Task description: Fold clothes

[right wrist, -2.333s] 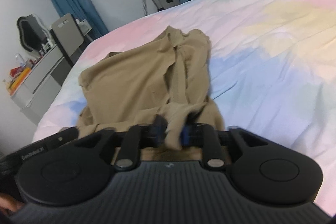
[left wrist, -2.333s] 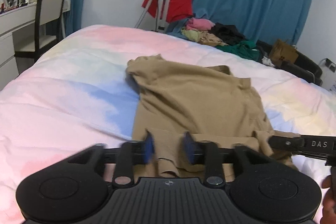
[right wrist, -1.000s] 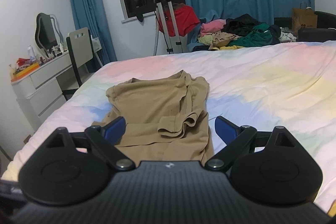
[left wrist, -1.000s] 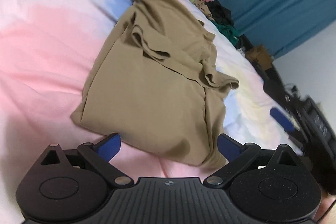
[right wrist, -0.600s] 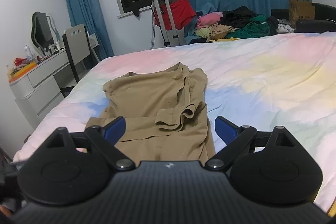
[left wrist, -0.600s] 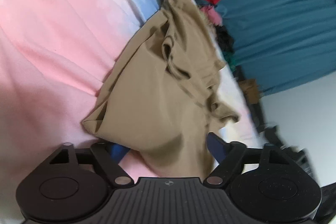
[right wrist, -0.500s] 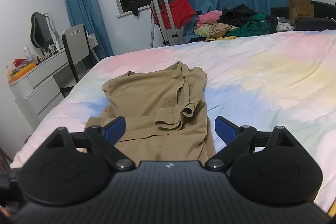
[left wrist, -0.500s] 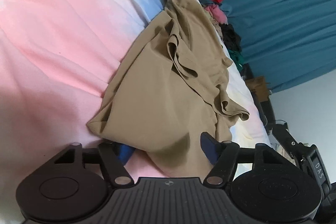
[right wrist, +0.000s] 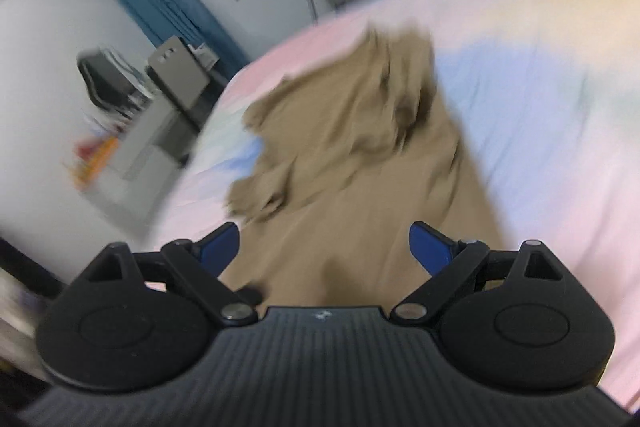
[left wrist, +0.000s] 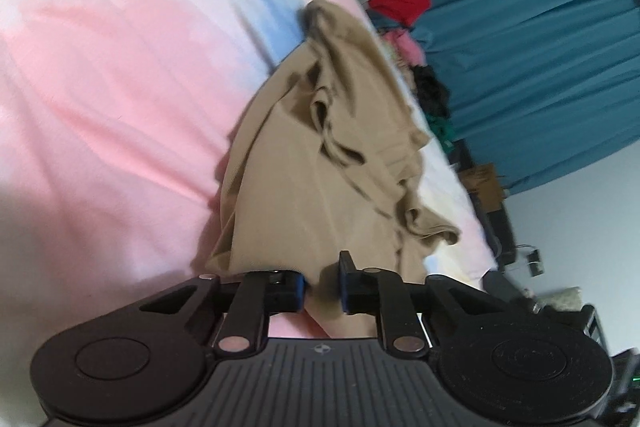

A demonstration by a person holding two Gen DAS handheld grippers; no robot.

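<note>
Left gripper (left wrist: 322, 286) jaws — wide before — now pinching shirt (left wrist: 320, 163) edge.

Bare pastel bedspread (left wrist: 120, 99) on either side of the tan garment (left wrist: 328, 187), chair (right wrist: 180, 75) beyond the bed's edge.

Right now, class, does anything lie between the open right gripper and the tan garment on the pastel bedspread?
Nothing visible does. The right gripper hangs open directly over the tan garment, with only bare cloth between its fingers; the view is blurred.
</note>
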